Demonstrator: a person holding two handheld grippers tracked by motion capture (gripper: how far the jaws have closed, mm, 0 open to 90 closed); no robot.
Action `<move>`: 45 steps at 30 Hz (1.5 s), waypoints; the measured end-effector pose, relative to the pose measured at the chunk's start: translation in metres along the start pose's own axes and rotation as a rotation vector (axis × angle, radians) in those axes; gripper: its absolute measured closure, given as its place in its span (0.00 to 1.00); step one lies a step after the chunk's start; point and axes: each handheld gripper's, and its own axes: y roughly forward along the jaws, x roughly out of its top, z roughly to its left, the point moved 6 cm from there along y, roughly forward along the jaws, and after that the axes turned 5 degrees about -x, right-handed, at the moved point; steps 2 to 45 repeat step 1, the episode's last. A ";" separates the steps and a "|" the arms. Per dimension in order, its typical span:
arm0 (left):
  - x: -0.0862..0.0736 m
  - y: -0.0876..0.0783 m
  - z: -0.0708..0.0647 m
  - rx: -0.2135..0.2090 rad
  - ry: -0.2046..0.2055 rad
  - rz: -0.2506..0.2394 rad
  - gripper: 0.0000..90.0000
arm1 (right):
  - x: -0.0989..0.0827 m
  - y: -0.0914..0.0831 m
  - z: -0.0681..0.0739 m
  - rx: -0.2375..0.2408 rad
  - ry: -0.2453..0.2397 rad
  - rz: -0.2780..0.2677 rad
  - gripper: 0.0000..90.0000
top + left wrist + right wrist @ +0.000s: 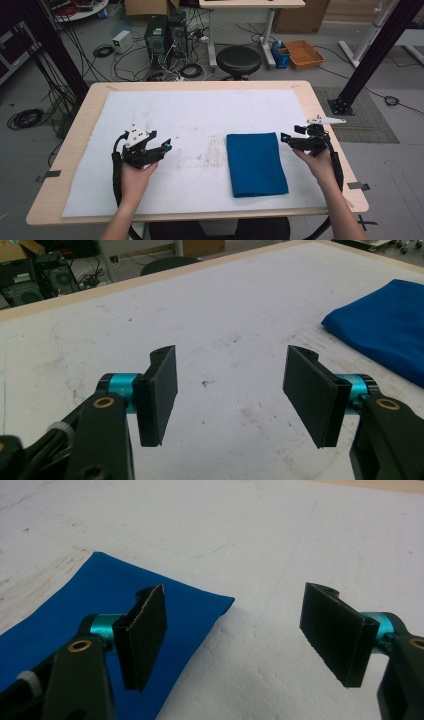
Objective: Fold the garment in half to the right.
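The blue cloth [257, 163] was laid folded on the white mat [165, 115] that covered the wooden table [75, 130], to the right of the mat's middle and close to its near edge. Taken as the landmark, the cloth was a flat rectangle whose long axis ran from the person's side toward the far side of the table, with its short edges near and far.

The right gripper [291, 140] was held just beside the cloth's far right corner, apart from it and pointed leftward across that corner. In the right gripper view the corner [220, 601] was seen between and just beyond the jaws, which were spread wide with nothing between them.

The left gripper [162, 147] was held well apart from the cloth's left edge, over bare mat, also aimed toward the cloth. In the left gripper view the cloth [385, 325] was seen off to the right, and the jaws were likewise spread wide and empty.

The right gripper was judged the nearer, so that a pinch at the far right corner appeared to be the readiest move.
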 end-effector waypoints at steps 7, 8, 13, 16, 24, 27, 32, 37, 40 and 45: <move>0.000 0.000 0.000 -0.001 -0.001 0.001 0.43 | 0.000 0.000 0.000 0.001 0.000 -0.001 0.30; 0.000 0.000 0.000 -0.001 -0.001 0.001 0.43 | 0.000 0.000 0.000 0.001 0.000 -0.001 0.30; 0.000 0.000 0.000 -0.001 -0.001 0.001 0.43 | 0.000 0.000 0.000 0.001 0.000 -0.001 0.30; 0.000 0.000 0.000 -0.001 -0.001 0.001 0.43 | 0.000 0.000 0.000 0.001 0.000 -0.001 0.30; 0.000 0.000 0.000 -0.001 -0.001 0.001 0.43 | 0.000 0.000 0.000 0.001 0.000 -0.001 0.30; 0.000 0.000 0.000 -0.001 -0.001 0.001 0.43 | 0.000 0.000 0.000 0.001 0.000 -0.001 0.30; 0.000 0.000 0.000 -0.001 -0.001 0.001 0.43 | 0.000 0.000 0.000 0.001 0.000 -0.001 0.30; 0.000 0.000 0.000 -0.001 -0.001 0.001 0.43 | 0.000 0.000 0.000 0.001 0.000 -0.001 0.30; 0.000 0.000 0.000 -0.001 -0.001 0.001 0.43 | 0.000 0.000 0.000 0.001 0.000 -0.001 0.30; 0.000 0.000 0.000 -0.001 -0.001 0.001 0.43 | 0.000 0.000 0.000 0.001 0.000 -0.001 0.30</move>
